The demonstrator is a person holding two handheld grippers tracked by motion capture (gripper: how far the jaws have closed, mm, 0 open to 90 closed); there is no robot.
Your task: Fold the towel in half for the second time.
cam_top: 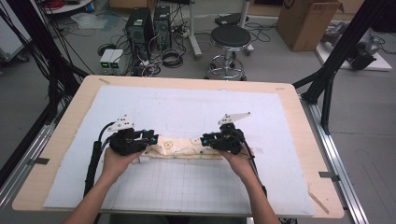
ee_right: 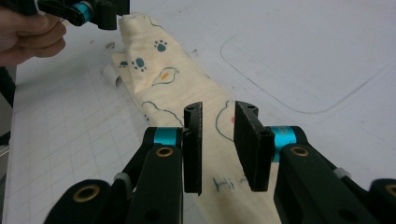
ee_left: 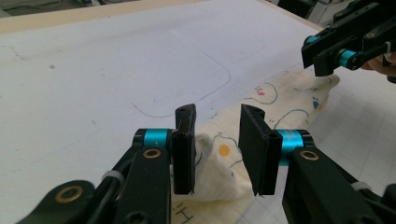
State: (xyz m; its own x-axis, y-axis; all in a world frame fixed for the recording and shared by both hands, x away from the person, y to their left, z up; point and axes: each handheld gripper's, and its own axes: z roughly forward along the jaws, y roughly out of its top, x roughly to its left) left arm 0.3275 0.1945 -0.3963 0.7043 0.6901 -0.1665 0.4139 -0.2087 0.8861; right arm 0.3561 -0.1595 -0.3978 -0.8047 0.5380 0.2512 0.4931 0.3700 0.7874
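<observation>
A cream cloth (cam_top: 187, 148) printed with paw marks and drawings lies folded into a long strip across the white mat, between my two grippers. My left gripper (cam_top: 152, 139) hovers at the strip's left end. In the left gripper view its jaws (ee_left: 217, 114) stand apart, with the bunched cloth end (ee_left: 219, 168) below and behind the gap, not pinched. My right gripper (cam_top: 205, 140) is over the strip's right part. Its jaws (ee_right: 218, 109) are also apart above the cloth (ee_right: 173, 88), with no pad pressing on it. Each gripper view shows the other gripper at the far end (ee_left: 327, 56) (ee_right: 100, 11).
The white mat (cam_top: 187, 102) covers most of the wooden table (cam_top: 299, 121) and has a grid printed on its near part. Past the far edge, on the floor, stand a stool (cam_top: 229, 39), computer towers (cam_top: 140, 25) and a cardboard box (cam_top: 306, 21). Black frame posts (cam_top: 329, 70) rise on the right.
</observation>
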